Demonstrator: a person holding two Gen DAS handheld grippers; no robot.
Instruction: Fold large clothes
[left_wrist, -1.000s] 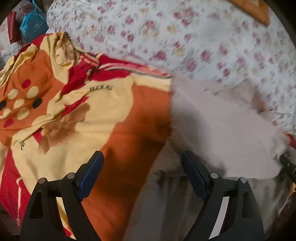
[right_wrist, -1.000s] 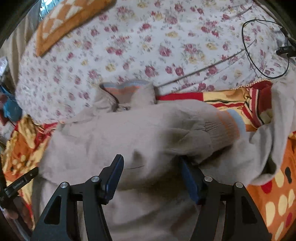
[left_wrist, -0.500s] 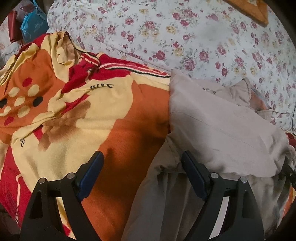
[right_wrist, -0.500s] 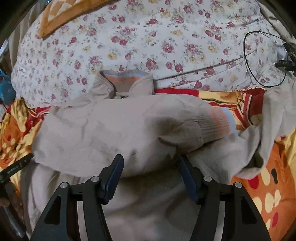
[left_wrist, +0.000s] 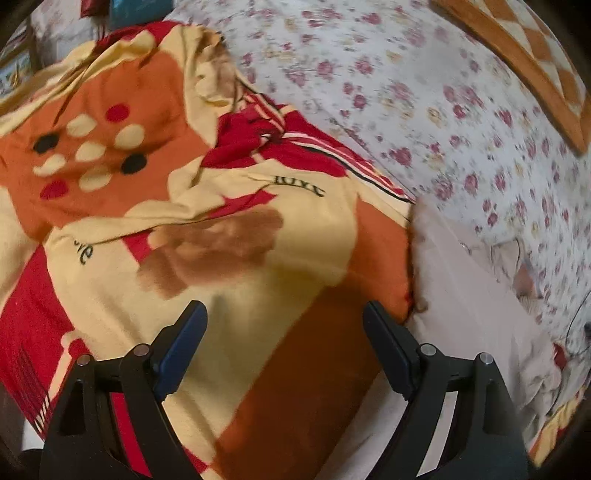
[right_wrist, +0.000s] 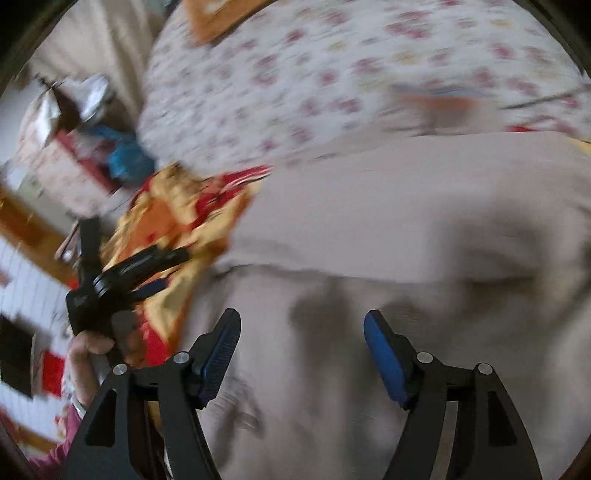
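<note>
A: Report the right gripper (right_wrist: 301, 354) condition.

B: Its two blue-padded fingers stand apart above the beige fabric garment (right_wrist: 406, 229). The jaws have just been opening; nothing is clamped between them, and the pads are clear of the cloth.

A: And the left gripper (left_wrist: 284, 343)?

B: Jaws spread wide and empty, above the orange, yellow and red printed blanket (left_wrist: 258, 258). In the right wrist view the left hand (right_wrist: 86, 354) grips that tool's handle at the left edge.

A: Location of the garment?

B: It lies on the printed blanket, with one folded layer across its upper part. In the left wrist view it sits just right of the tool's right finger; its striped knit collar (right_wrist: 432, 99) is at the far end, blurred.

A: Beyond that?

B: A white bedcover with small red flowers (left_wrist: 424, 110), then an orange-and-cream checked cushion (left_wrist: 535, 55). A blue bag (right_wrist: 127, 158) lies at the far left.
</note>
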